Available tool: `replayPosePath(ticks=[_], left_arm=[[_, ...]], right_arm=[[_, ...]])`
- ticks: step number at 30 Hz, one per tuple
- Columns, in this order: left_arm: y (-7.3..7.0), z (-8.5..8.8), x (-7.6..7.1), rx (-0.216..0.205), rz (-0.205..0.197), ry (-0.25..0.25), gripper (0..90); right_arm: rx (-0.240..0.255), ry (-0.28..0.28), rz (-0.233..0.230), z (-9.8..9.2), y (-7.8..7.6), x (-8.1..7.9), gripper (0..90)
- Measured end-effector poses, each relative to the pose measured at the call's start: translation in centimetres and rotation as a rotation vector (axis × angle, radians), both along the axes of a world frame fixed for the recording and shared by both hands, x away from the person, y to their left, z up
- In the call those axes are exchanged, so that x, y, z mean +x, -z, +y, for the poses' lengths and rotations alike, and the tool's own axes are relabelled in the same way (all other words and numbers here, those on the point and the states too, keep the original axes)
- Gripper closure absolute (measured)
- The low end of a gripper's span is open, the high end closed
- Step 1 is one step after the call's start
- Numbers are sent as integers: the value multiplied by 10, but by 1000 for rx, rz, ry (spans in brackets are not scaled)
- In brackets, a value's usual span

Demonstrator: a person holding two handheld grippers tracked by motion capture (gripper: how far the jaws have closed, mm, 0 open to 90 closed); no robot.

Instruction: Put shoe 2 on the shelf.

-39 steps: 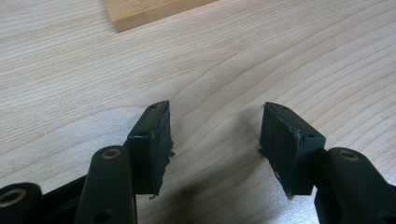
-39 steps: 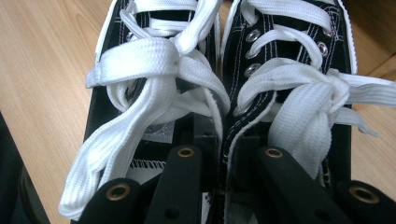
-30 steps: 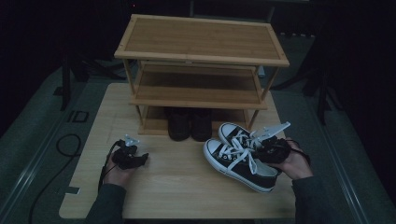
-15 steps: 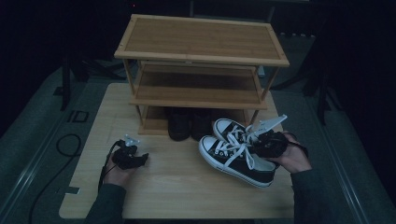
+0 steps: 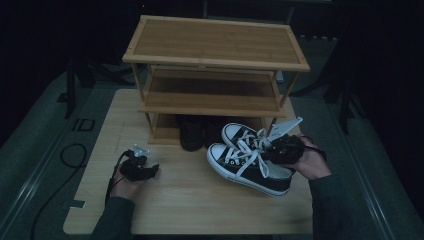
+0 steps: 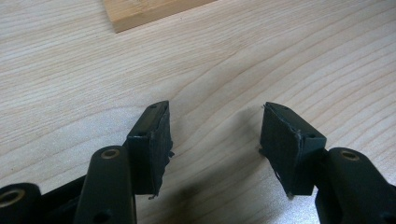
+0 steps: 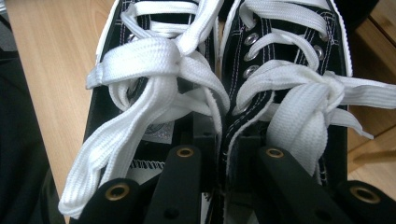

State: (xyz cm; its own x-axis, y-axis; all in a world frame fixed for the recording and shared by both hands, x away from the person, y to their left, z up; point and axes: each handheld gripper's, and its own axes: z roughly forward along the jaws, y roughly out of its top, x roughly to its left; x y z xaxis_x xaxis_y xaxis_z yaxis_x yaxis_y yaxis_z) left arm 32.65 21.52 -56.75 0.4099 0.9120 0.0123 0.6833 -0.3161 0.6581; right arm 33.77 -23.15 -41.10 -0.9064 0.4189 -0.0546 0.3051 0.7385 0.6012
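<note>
A pair of black sneakers (image 5: 247, 165) with white laces and white toe caps hangs slightly above the table, toes pointing left. My right gripper (image 5: 280, 147) is shut on them. In the right gripper view its jaws (image 7: 224, 144) pinch the two inner collars together, with one sneaker (image 7: 154, 60) on the left and the other (image 7: 289, 42) on the right. My left gripper (image 5: 150, 172) rests on the tabletop at the left. Its jaws (image 6: 215, 116) stand open over bare wood with nothing between them.
A three-tier bamboo shoe rack (image 5: 215, 45) stands at the back of the light wooden table (image 5: 190, 205). A pair of dark shoes (image 5: 192, 132) sits on its lowest level, just behind the sneakers. A foot of the rack (image 6: 149, 11) shows ahead of the left gripper.
My right gripper has lifted the pair of sneakers and carried them a little left, toward the rack. The left gripper has stayed where it was.
</note>
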Motion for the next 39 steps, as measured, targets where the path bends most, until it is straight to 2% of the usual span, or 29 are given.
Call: replayPosePath(ticks=[8, 21, 27, 39], left_arm=[[0, 0, 0, -1, -1, 0, 435], [0, -1, 0, -2, -3, 0, 434], [0, -1, 0, -2, -2, 2, 433], [1, -1, 0, -3, -5, 2, 429]], right_arm=[[-10, -17, -13, 10, -7, 1, 835], [0, -13, -28, 8, -16, -1, 837], [23, -29, -38, 10, -25, -3, 838], [22, -85, -38, 23, -34, -5, 837]])
